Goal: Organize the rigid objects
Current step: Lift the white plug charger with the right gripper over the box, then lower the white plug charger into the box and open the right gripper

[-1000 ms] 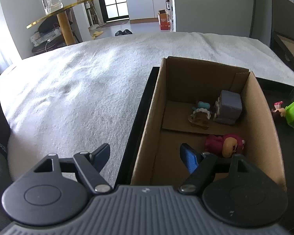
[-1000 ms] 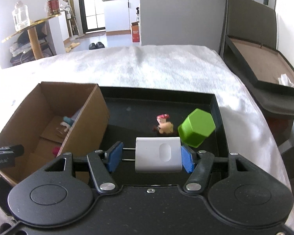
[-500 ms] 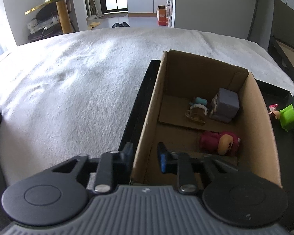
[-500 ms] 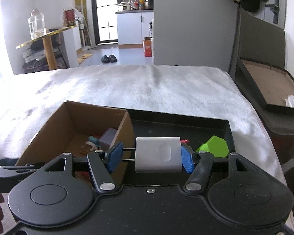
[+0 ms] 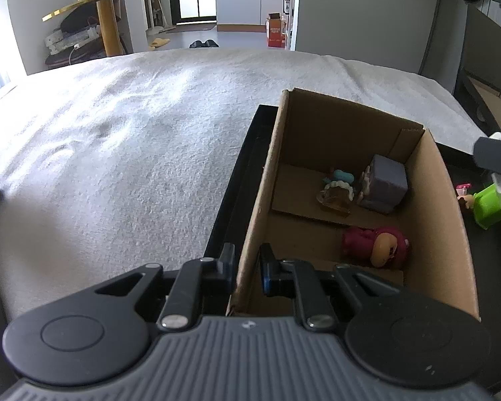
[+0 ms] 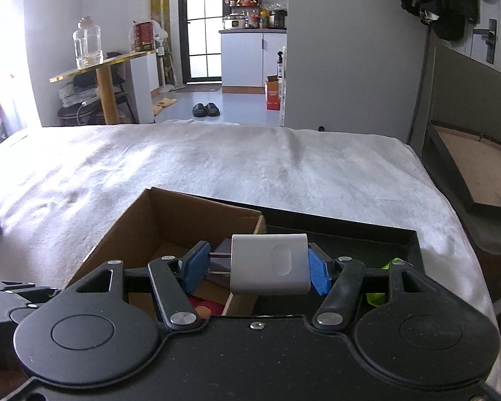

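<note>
**Pinching the box wall while the plug waits above it**

Working from the left, we have the left tongs [image 5: 247,269] nearly closed on the near left wall of the cardboard box [image 5: 451,234]; their jaws have just been closing, one pad outside the wall and one inside. The box sits in a black tray [image 5: 232,193] on a bed covered with a white blanket [image 5: 117,153]. Inside the box lie a purple cube [image 5: 385,182], a small brown and teal figure [image 5: 337,190] and a red plush-like toy [image 5: 375,245].

Further right, the right tongs [image 6: 255,267] stand partly open around a white plug adapter [image 6: 270,264], one pad against its body and the other against its metal prongs, held above the box's right wall. A green block [image 5: 489,205] and a tiny pink figure [image 5: 464,193] remain on the tray to the right of the box.

We judge the risks as follows: the grip on the prongs is slender, so the adapter could pivot or slip; released here it could strike the wall's rim and fall onto the tray; and the thin cardboard could buckle or tip under our left pinch.

We can read no brand, label or writing on any of these things.
</note>
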Motion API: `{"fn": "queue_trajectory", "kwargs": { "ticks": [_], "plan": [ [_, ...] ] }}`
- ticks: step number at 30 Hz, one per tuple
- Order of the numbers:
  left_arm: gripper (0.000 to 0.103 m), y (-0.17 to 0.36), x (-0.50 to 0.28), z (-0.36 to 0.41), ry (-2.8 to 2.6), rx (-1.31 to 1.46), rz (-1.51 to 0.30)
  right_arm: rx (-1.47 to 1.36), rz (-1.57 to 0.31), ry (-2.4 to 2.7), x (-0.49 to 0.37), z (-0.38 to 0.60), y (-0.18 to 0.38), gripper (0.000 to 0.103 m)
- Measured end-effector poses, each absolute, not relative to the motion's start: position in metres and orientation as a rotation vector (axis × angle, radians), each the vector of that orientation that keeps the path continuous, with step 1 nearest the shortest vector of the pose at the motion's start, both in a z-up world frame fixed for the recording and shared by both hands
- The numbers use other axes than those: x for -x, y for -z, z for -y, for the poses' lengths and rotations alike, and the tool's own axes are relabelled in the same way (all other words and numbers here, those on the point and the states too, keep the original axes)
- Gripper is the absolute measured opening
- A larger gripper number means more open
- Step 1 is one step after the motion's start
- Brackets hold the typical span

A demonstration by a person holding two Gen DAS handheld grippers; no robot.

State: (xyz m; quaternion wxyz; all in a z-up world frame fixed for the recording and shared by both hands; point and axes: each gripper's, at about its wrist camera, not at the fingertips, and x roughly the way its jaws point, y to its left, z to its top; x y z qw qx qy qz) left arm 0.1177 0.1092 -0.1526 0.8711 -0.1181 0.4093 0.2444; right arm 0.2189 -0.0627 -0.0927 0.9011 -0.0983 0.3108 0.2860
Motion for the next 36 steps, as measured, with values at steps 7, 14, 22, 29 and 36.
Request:
{"fn": "queue_trajectory", "kwargs": {
  "ticks": [7,14,22,29,36],
  "plan": [
    [0.014,0.153,-0.117,-0.111,-0.497,0.246,-0.847,0.226,-0.633,-0.647,-0.211,0.047,0.097,0.061],
    [0.014,0.153,-0.115,-0.115,-0.484,0.269,-0.845,0.239,-0.666,-0.678,-0.206,0.039,0.109,0.061],
    [0.014,0.153,-0.115,-0.116,-0.480,0.279,-0.842,0.251,-0.711,-0.716,-0.204,0.031,0.124,0.061],
    [0.014,0.153,-0.116,-0.117,-0.482,0.283,-0.841,0.232,-0.731,-0.734,-0.210,0.021,0.128,0.061],
    [0.015,0.153,-0.116,-0.119,-0.478,0.295,-0.841,0.183,-0.808,-0.746,-0.222,0.011,0.143,0.061]
  ]
}}
